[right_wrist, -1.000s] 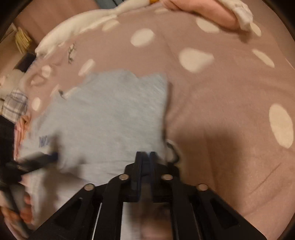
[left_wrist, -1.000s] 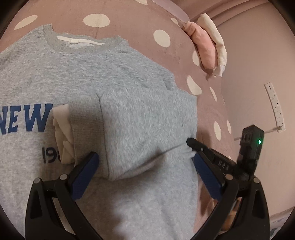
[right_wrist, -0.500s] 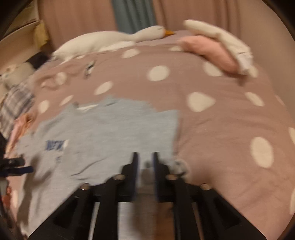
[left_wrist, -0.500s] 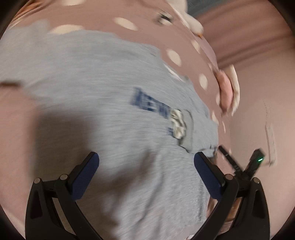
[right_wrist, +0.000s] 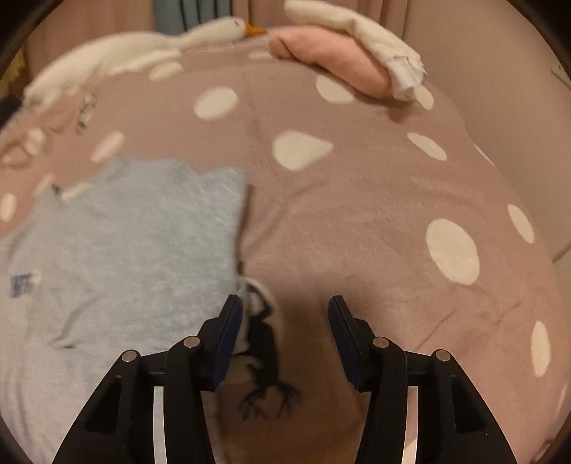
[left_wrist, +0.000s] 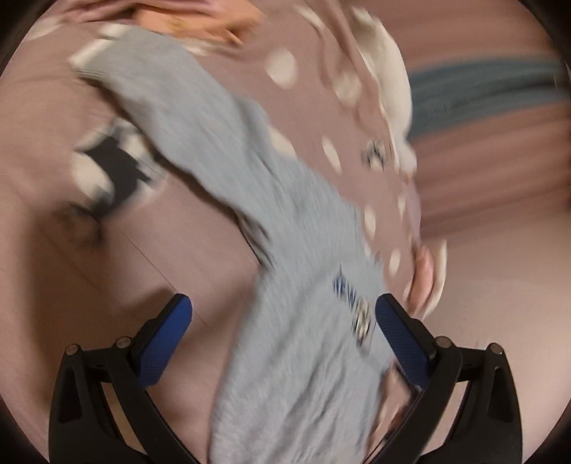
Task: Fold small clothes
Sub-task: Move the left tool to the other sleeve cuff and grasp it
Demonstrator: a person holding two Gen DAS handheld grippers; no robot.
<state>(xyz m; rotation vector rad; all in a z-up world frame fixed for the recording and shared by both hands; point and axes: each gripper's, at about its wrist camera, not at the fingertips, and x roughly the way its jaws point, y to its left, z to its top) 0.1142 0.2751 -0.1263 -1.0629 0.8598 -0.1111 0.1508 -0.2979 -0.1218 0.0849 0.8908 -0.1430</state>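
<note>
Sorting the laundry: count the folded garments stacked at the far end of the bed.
2: a pink one lying on the bedspread, and a cream one resting on top of it. Others may be out of view.

A dotted mauve bedspread (right_wrist: 357, 200) is covering the bed, pink curtains (right_wrist: 257, 10) are hanging behind, warm light is falling.

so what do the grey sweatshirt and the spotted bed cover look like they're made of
Grey sweatshirt: looks like a soft knit, probably cotton fleece, matte; its surface is fuzzy and it creases softly. Spotted bed cover: seems a plush or brushed fabric, dull pink-brown with cream dots; a faint nap and gentle sheen show, though blur leaves the fibre open.
</note>
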